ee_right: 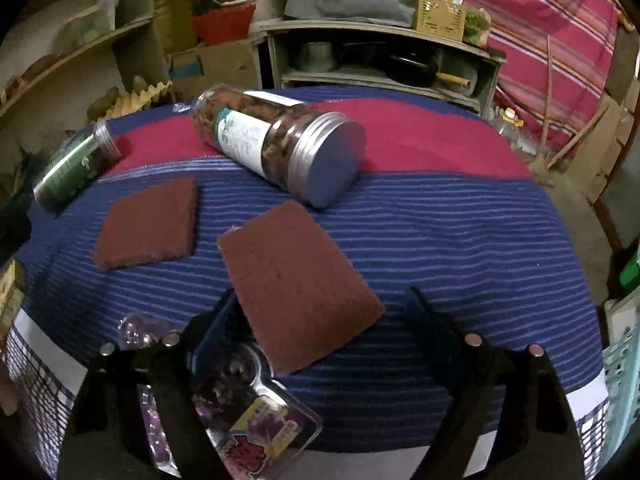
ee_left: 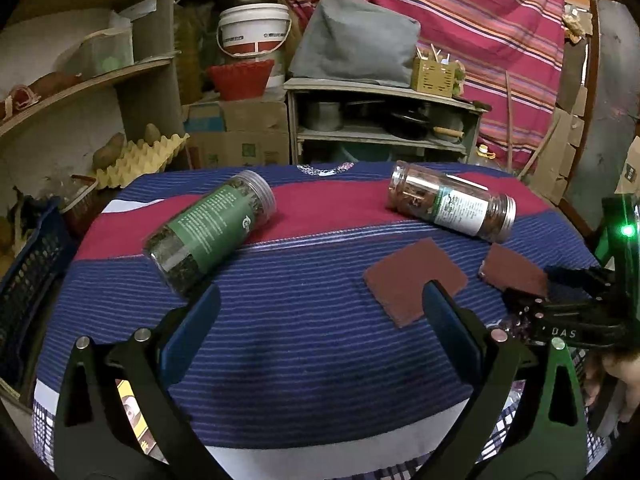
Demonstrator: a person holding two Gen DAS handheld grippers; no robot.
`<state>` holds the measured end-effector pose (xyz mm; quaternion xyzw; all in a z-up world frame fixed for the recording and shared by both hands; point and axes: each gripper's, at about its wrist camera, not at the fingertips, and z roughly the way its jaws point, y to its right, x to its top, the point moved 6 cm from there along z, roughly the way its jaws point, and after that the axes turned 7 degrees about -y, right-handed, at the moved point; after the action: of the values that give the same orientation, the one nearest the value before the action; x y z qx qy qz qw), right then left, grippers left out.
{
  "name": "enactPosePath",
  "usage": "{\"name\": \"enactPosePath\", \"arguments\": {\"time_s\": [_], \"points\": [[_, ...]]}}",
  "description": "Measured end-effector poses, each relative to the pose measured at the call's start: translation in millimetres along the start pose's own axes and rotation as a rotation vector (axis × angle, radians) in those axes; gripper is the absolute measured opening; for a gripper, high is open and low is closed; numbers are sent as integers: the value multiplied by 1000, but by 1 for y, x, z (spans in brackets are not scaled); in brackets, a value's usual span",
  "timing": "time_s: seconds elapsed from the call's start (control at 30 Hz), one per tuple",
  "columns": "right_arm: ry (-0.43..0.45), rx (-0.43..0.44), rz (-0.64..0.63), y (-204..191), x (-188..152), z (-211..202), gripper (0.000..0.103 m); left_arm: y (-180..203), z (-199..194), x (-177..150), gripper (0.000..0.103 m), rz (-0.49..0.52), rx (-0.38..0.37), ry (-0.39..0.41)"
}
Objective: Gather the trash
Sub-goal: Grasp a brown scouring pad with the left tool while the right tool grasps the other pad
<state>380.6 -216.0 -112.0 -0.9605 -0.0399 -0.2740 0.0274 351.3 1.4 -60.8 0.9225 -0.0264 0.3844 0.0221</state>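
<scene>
Two brown scouring pads lie on the striped tablecloth (ee_left: 304, 344). The nearer pad (ee_right: 296, 284) lies between the wide-apart fingers of my right gripper (ee_right: 324, 324), whose pads do not press it. A clear blister pack (ee_right: 256, 412) with purple bits and a colourful card lies under its left finger. The other pad (ee_right: 148, 224) lies to the left. A jar with brown contents (ee_right: 280, 144) and a green-labelled jar (ee_left: 212, 228) lie on their sides. My left gripper (ee_left: 320, 320) hangs open over bare cloth, with the first pad (ee_left: 416, 280) by its right fingertip. The right gripper (ee_left: 528, 282) shows at the right.
A dark blue crate (ee_left: 28, 272) stands off the table's left edge, with a yellow egg tray (ee_left: 140, 156) behind it. A shelf unit with pots (ee_left: 380, 120) stands beyond the far edge. A teal basket (ee_right: 624, 360) is at the right. A yellow packet (ee_left: 132, 412) peeks under my left finger.
</scene>
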Motion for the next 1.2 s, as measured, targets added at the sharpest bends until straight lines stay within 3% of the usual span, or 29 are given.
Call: {"name": "enactPosePath", "arguments": {"time_s": [0.07,0.13,0.53,0.77,1.2], "points": [[11,2,-13,-2,-1,-1,69,2,-3,0,97,-3,1,0],[24,-8,-26,-2,-2,-4,67,5,-4,1,97,-5,-2,-3],[99,-97,14,53,-26,-45,66,61,9,0,97,16,-27,-49],[117,-91,55,78,-35,-53,66,91,37,-1,97,-27,-24,-111],[124,-48,92,89,-39,-49,66,97,76,-5,97,-84,51,-230]]}}
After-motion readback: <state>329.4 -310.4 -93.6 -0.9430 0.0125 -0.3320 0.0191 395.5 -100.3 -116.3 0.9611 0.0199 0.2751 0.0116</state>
